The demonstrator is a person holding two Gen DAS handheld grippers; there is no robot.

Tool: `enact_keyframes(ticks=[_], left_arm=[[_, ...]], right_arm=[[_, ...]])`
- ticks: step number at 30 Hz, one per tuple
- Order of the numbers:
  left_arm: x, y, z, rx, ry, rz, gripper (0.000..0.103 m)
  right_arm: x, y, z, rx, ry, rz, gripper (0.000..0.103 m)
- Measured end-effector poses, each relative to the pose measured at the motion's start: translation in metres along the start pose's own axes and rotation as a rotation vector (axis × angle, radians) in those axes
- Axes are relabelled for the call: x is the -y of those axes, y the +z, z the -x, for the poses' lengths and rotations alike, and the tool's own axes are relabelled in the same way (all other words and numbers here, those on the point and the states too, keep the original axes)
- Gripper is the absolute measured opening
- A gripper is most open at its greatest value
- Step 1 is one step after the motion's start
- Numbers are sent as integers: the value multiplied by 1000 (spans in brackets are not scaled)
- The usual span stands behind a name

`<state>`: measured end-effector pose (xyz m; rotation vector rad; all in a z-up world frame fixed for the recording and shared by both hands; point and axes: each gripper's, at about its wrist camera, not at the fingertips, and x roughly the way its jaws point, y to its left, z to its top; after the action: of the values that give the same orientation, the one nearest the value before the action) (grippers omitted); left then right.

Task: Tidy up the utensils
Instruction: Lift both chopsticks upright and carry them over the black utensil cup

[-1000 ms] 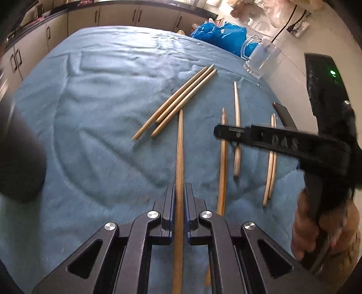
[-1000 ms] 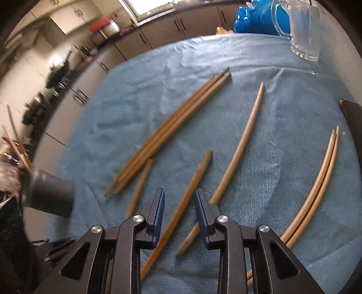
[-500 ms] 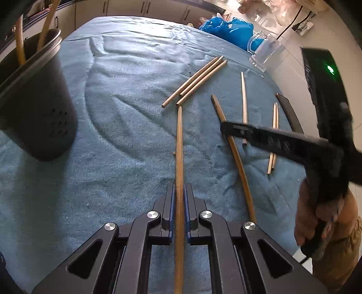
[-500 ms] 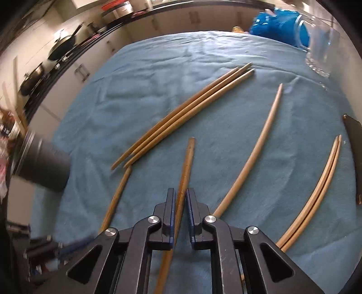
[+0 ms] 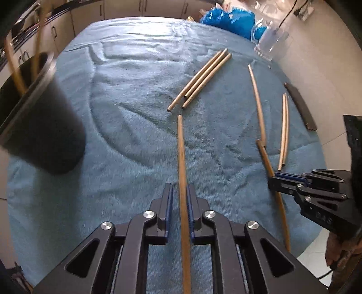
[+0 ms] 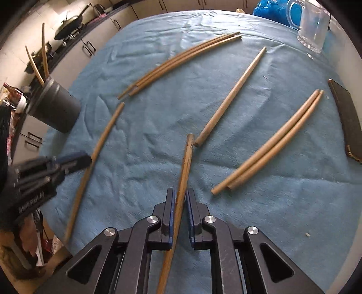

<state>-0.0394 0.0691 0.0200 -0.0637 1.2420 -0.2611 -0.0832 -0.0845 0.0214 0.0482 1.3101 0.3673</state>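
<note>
Wooden chopsticks lie on a blue cloth (image 5: 126, 126). My left gripper (image 5: 179, 194) is shut on one chopstick (image 5: 181, 149) that points straight ahead; it also shows in the right wrist view (image 6: 95, 158). My right gripper (image 6: 180, 199) is shut on another chopstick (image 6: 186, 158), seen in the left wrist view (image 5: 268, 162) with the right gripper (image 5: 275, 179) around it. A dark grey holder (image 5: 38, 126) with two chopsticks in it stands at the left; it also shows in the right wrist view (image 6: 54, 108).
Three chopsticks (image 6: 181, 58) lie together at the back, a single one (image 6: 233, 97) in the middle and a pair (image 6: 271, 142) at the right. A dark flat case (image 6: 346, 119) lies at the right edge. A glass mug (image 6: 313, 24) and blue bag (image 5: 228, 20) stand behind.
The right gripper has dropped lower and nearer, keeping hold of its chopstick. The left gripper swung so the holder sits further left, still gripping its chopstick.
</note>
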Motion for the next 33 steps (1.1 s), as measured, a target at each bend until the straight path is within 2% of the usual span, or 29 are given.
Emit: enact_keyframes(ticks=[4, 6, 11, 16, 18, 19, 22, 24, 28, 33], left_arm=[[7, 11, -9, -25, 30, -36, 12], [9, 16, -11, -32, 37, -44, 12], [7, 27, -13, -47, 30, -37, 12], [3, 33, -14, -52, -10, -32, 12], [4, 32, -15, -46, -13, -47, 11], [5, 31, -14, -35, -7, -61, 7], [2, 22, -10, 8, -9, -50, 6], [-1, 14, -1, 42, -28, -25, 6], [-3, -1, 29, 131, -76, -4, 6], [-10, -21, 76, 262, -137, 24, 6]], right_arm=[[0, 4, -2, -39, -13, -4, 11], [-4, 8, -6, -56, -22, 1, 15], [-11, 26, -13, -90, -17, 7, 32], [-26, 36, -18, -88, -61, 75, 32], [-34, 35, -20, -79, -97, 119, 22], [-38, 34, -21, -70, -134, 142, 16], [-40, 30, -21, -47, -146, 157, 9], [-38, 29, -19, -29, -104, 127, 8], [-27, 19, -1, 61, -10, 53, 8], [-34, 6, 27, 178, 69, 36, 7]])
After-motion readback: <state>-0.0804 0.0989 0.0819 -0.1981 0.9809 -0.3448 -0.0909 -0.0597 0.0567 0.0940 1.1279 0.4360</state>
